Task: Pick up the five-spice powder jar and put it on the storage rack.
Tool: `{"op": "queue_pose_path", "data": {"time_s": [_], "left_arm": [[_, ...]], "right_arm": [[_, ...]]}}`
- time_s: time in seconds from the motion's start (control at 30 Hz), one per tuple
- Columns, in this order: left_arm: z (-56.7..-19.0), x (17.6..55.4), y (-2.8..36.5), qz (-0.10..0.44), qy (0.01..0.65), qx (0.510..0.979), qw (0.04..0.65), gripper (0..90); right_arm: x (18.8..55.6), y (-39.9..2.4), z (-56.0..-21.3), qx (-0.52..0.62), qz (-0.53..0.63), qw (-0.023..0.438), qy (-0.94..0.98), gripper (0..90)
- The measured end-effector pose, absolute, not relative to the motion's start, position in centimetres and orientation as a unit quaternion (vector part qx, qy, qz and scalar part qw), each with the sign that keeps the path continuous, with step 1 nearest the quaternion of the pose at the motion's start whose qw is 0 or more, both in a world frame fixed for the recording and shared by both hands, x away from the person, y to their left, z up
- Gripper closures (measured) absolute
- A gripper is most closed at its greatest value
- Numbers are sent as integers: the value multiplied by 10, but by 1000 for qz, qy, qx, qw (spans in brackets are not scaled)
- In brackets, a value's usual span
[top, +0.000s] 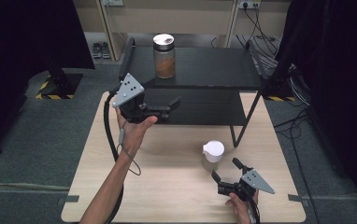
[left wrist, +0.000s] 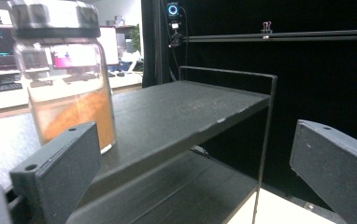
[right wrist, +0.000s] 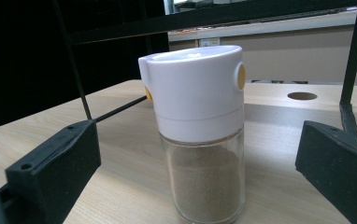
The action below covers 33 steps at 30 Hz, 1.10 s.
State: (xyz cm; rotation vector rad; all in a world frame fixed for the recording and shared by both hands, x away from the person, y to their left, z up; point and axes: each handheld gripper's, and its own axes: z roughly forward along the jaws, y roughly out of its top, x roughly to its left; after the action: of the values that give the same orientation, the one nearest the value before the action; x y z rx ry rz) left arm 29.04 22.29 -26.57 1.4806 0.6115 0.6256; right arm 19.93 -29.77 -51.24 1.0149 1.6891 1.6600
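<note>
High view shows two jars, neither with readable writing — one white-capped shaker (top: 213, 156) standing toward the surface's right front, one brown-filled jar (top: 164, 55) on the black shelf (top: 214, 70). Right gripper (top: 225, 173) faces the shaker, jaws apart; left gripper (top: 172, 105), jaws apart, empty.

Wooden table (top: 167, 196) bearing white-capped shaker (top: 213, 157), black shelf (top: 204, 65) bearing brown-filled jar (top: 164, 56)

Two grippers: left gripper (top: 173, 103), right gripper (top: 225, 170). One glass jar (top: 164, 55), one white-capped shaker (top: 213, 156), one black shelf rack (top: 204, 70); perhaps two shoes (top: 100, 49) at 11 o'clock.
</note>
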Motion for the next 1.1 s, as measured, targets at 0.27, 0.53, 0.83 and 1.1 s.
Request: {"op": "queue_pose_path", "data": {"time_s": [0.27,0.53,0.83,1.1], "left_arm": [[-284,284,229,268,266,651,659,13],[-308,275,230,262,252,651,666,4],[-338,264,230,253,241,651,674,3],[-359,259,229,244,231,655,677,3]], "right_arm": [[199,-298,-512,379,619,278,630,3],[199,-298,-512,377,618,279,631,3],[199,-297,-512,377,618,278,631,3],[199,-297,-512,376,618,278,632,3]]}}
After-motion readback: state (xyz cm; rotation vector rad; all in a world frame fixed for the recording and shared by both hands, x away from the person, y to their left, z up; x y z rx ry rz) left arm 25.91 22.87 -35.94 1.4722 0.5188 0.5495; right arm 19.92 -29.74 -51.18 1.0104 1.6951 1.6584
